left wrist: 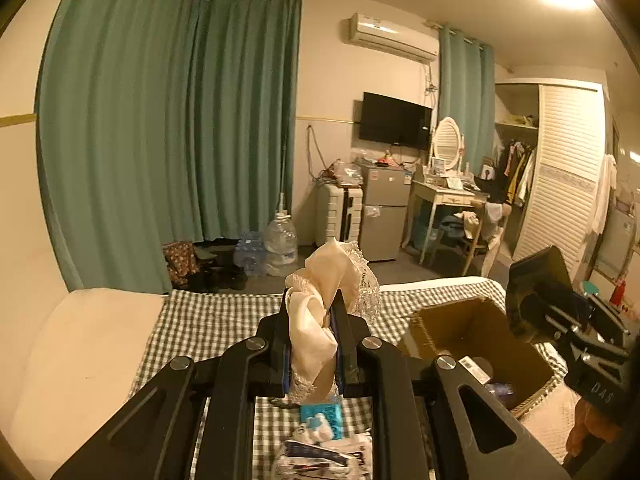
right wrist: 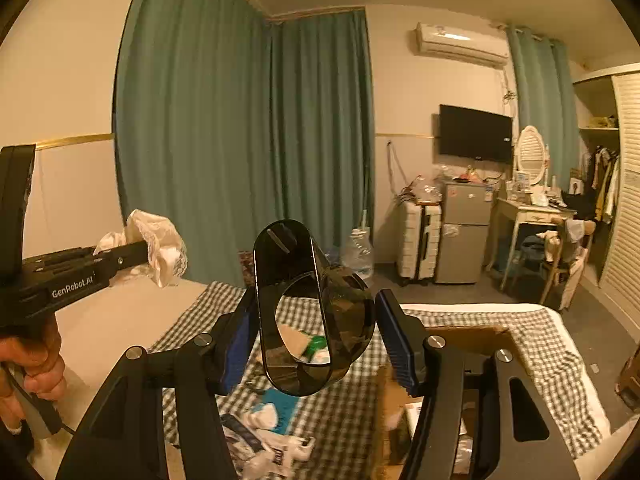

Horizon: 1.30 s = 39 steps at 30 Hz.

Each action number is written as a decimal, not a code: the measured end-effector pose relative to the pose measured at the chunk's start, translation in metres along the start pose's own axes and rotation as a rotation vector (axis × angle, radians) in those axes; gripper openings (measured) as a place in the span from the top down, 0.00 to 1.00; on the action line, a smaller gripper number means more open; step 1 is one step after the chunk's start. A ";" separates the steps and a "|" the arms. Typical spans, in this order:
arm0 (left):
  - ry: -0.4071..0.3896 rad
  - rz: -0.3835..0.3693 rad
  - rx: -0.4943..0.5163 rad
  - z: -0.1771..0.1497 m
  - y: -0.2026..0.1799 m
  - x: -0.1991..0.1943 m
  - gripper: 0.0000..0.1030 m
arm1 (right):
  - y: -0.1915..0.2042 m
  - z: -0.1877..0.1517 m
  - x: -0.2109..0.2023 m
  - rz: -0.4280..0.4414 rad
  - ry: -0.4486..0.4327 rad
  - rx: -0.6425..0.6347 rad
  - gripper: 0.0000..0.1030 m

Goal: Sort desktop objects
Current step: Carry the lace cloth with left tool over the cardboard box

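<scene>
Transport step judged in hand, both items lifted clear of the checked bedspread [left wrist: 208, 320]. The left gripper [left wrist: 314, 320] was clamped tight on a cream lace-trimmed cloth [left wrist: 320, 284], bunched at 12 o'clock of its jaws. The right gripper [right wrist: 316, 332] was held half-spread around a glossy black oval mirror stand [right wrist: 296, 312]; pad contact unclear. The cardboard box [left wrist: 480, 320] sat at 4 o'clock. Next move: each item to be carried over the box, then released.

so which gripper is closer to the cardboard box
Right. The right gripper, holding a dark glossy object, is raised beside the cardboard box, near its rim. The left gripper, shut on a cream lace cloth, is farther off over the checkered cloth.
</scene>
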<state>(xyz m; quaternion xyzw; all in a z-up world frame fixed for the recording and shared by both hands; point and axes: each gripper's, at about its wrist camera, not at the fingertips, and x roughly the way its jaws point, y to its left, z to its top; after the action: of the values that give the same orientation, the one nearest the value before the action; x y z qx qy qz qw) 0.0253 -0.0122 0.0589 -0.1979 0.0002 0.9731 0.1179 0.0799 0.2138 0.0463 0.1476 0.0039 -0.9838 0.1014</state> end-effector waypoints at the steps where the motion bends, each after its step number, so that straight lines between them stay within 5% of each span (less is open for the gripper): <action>1: 0.000 -0.003 0.007 0.000 -0.006 -0.001 0.85 | -0.004 0.002 -0.005 -0.010 -0.004 0.000 0.44; 24: 0.026 -0.160 0.096 0.016 -0.164 0.005 0.85 | -0.116 0.010 -0.082 -0.156 -0.079 0.136 0.44; 39: 0.111 -0.220 0.129 -0.001 -0.223 0.057 0.85 | -0.164 -0.005 -0.069 -0.189 -0.026 0.179 0.44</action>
<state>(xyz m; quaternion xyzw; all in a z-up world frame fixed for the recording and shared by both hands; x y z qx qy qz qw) 0.0256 0.2173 0.0457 -0.2423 0.0473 0.9398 0.2364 0.1129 0.3881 0.0581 0.1422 -0.0711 -0.9873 -0.0052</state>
